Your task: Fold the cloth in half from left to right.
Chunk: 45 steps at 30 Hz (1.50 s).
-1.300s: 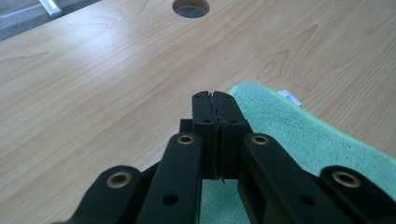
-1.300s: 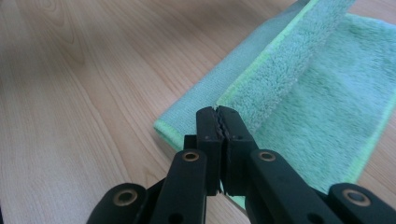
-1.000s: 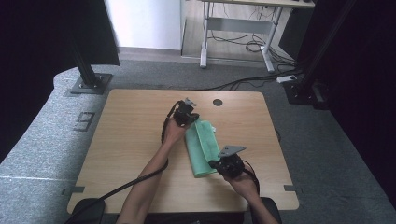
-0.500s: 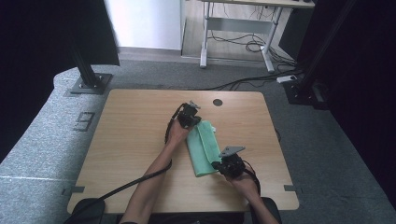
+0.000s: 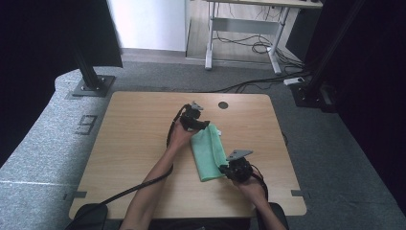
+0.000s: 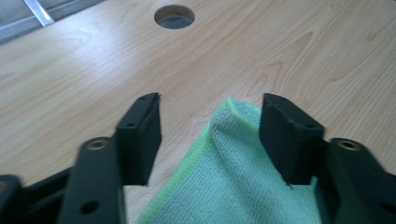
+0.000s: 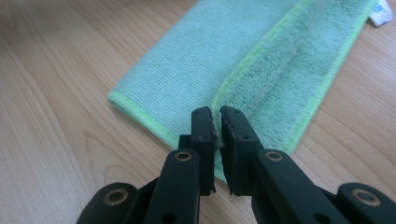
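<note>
You're working a folded cloth (image 5: pixel 208 152) lying long-axis near-to-far on the tabletop (image 5: pixel 134 143): right tool (image 7: pixel 216 125) is clamping its near edge fold, left tool (image 6: pixel 210 135) has just been opening, jaws now straddling the far corner untouched.

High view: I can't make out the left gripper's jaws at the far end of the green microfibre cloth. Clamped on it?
Observer: No. The left gripper has just been opening its jaws. A corner of the green microfibre cloth lies between them, and the pads are clear of it.
Operator: And the right gripper?
Observer: The right gripper is shut on the cloth's folded edge at the near end.
</note>
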Available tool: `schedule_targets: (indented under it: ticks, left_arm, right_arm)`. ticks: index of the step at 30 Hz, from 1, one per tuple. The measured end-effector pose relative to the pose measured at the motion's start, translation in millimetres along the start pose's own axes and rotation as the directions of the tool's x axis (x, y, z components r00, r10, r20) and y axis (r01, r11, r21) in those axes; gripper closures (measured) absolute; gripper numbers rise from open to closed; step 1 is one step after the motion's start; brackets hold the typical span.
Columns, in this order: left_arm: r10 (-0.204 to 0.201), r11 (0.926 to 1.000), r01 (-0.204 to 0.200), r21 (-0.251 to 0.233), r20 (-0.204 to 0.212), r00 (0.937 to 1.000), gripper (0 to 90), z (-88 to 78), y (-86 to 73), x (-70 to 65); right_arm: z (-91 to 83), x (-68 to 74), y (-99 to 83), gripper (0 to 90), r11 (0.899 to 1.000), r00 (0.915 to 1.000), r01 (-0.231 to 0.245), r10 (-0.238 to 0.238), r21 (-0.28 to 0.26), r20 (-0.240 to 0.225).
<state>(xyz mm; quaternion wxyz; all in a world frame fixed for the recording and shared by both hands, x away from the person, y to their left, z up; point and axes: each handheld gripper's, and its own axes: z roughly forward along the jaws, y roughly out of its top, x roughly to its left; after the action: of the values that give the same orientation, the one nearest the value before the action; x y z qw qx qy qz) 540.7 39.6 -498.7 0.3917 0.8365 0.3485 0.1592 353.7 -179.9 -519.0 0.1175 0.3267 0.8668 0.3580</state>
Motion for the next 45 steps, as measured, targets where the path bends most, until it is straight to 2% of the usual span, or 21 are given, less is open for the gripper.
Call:
schedule_targets:
  ticks: [3, 9, 13, 15, 19, 22, 24, 27, 34, 40, 45]
  left_arm:
    - [0.013, 0.9999, -0.013, -0.002, -0.019, 0.9997, 30.2, -8.0, 0.2, 0.2]
    - [0.014, 0.9998, -0.014, -0.01, -0.007, 0.9999, 27.0, -23.2, -6.7, 1.1]
    - [0.028, 0.9996, -0.028, 0.007, 0.003, 0.9996, 20.9, -31.0, -17.5, -2.2]
    - [0.046, 0.9988, -0.046, 0.017, 0.003, 0.9989, 19.7, -34.9, -24.3, -4.2]
    - [0.056, 0.9977, -0.057, 0.036, 0.02, 0.9982, 16.2, -40.1, -39.3, -7.8]
    - [0.066, 0.9959, -0.067, 0.061, 0.027, 0.9975, 15.0, -40.4, -50.3, -11.5]
    - [0.072, 0.9941, -0.074, 0.079, 0.032, 0.9969, 14.4, -39.2, -57.0, -14.2]
    - [0.092, 0.9897, -0.095, 0.107, 0.028, 0.9953, 14.1, -36.2, -65.7, -18.3]
    - [0.093, 0.9877, -0.096, 0.123, 0.028, 0.9953, 13.9, -28.8, -73.7, -23.2]
    - [0.075, 0.9885, -0.078, 0.129, 0.023, 0.9969, 14.0, -20.0, -74.5, -23.0]
    - [0.042, 0.9919, -0.045, 0.119, 0.031, 0.9987, 12.8, -13.4, -74.1, -20.7]
  right_arm:
    - [-3.6, -1.0, 0.5, 82.8, 1.0, 0.9999, 0.002, -0.002, -0.005, 0.01]
    - [-9.1, -3.5, -0.1, 80.2, 1.0, 0.999, -0.015, 0.016, -0.01, 0.043]
    - [-13.7, -10.5, -2.1, 73.3, 0.999, 0.9965, -0.034, 0.035, -0.007, 0.075]
    - [-17.8, -14.3, -1.6, 69.7, 0.999, 0.9943, -0.043, 0.045, -0.018, 0.096]
    - [-23.9, -20.5, 2.3, 61.7, 0.998, 0.9917, -0.053, 0.058, -0.045, 0.115]
    - [-19.2, -21.3, 6.6, 58.1, 0.998, 0.9917, -0.047, 0.052, -0.043, 0.118]
    - [-12.1, -21.9, 9.9, 55.0, 0.999, 0.993, -0.038, 0.041, -0.035, 0.11]
    - [1.3, -24.1, 12.8, 52.0, 1.0, 0.9922, -0.021, 0.022, -0.008, 0.123]
    - [19.0, -28.4, 4.0, 61.8, 0.997, 0.9911, -0.016, 0.006, 0.073, 0.133]
    - [18.6, -31.2, -0.7, 61.6, 0.997, 0.9922, -0.036, 0.027, 0.07, 0.122]
    - [17.9, -31.0, -2.6, 66.6, 0.997, 0.9937, -0.049, 0.042, 0.066, 0.104]
